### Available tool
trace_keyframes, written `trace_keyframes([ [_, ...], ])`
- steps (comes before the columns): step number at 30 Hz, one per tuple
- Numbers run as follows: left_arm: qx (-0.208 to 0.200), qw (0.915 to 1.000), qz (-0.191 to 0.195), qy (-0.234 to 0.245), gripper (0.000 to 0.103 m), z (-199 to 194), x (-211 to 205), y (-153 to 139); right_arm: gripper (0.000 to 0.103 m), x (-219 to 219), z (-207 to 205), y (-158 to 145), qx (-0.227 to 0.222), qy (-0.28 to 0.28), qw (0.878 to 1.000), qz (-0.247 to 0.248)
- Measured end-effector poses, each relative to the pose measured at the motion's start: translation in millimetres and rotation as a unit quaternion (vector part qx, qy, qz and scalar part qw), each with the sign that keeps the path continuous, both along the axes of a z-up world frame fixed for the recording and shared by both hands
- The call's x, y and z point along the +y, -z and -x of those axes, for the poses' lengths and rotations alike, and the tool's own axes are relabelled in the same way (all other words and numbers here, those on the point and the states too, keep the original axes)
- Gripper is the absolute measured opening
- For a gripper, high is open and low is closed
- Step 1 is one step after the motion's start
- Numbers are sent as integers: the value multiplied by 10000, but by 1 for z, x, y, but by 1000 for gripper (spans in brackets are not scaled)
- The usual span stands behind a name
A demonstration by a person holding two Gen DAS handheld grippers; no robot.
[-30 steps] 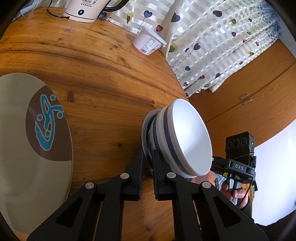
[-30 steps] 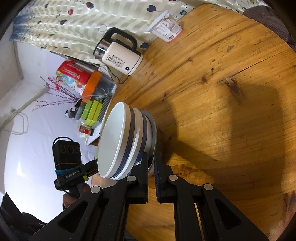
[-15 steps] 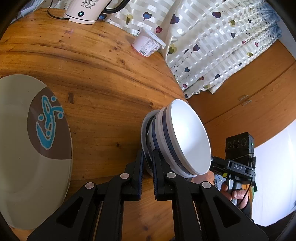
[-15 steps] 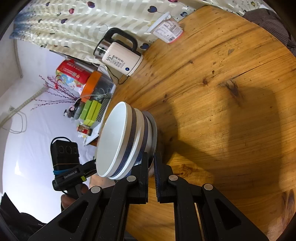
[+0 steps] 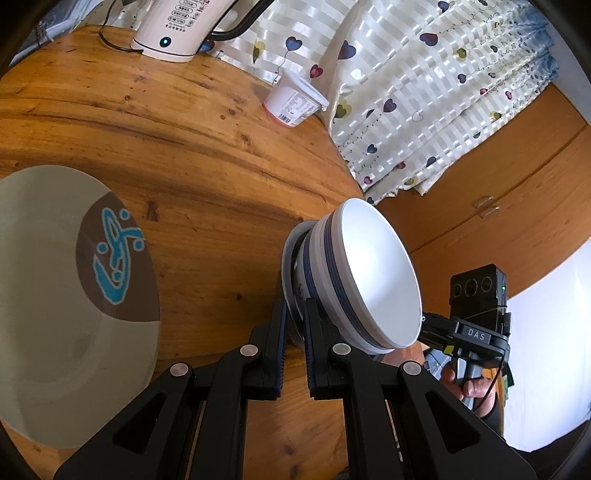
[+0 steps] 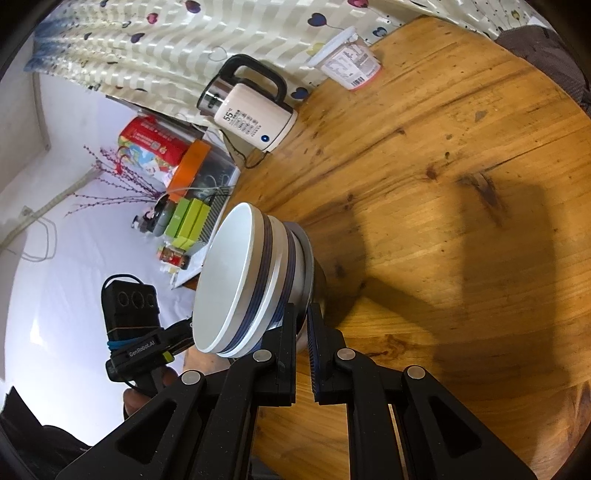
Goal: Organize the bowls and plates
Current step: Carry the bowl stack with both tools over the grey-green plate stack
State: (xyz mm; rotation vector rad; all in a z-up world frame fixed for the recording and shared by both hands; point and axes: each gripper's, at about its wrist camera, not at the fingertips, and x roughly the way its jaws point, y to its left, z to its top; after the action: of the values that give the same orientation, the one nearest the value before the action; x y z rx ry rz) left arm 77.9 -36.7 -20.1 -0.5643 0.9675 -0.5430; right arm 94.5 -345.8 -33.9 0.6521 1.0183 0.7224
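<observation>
Bowl stack [image 5: 369,280] still clamped by both grippers, kettle [image 5: 173,33] nearer

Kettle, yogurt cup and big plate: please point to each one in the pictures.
Kettle [image 6: 255,122], right wrist view, on its cream body.
Yogurt cup [image 5: 293,103], left wrist view, on its labelled side.
Big plate [image 5: 48,332], left wrist view, on its plain grey part.

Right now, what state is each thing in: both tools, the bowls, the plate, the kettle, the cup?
Left tool: shut on the plate under the bowls.
Right tool: shut on the same plate, opposite side.
Bowls: nested, empty, stacked on the small plate.
Big plate: flat on the table, empty.
Kettle: upright, lid closed, light on.
Cup: upright, lid on.
</observation>
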Motion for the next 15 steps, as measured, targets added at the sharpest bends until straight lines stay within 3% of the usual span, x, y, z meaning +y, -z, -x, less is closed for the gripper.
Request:
trace_keyframes([
  [15, -162, 9993, -58, -346, 7, 12, 33, -16, 8, 40, -10, -18, -146, -346, 9993, 27],
])
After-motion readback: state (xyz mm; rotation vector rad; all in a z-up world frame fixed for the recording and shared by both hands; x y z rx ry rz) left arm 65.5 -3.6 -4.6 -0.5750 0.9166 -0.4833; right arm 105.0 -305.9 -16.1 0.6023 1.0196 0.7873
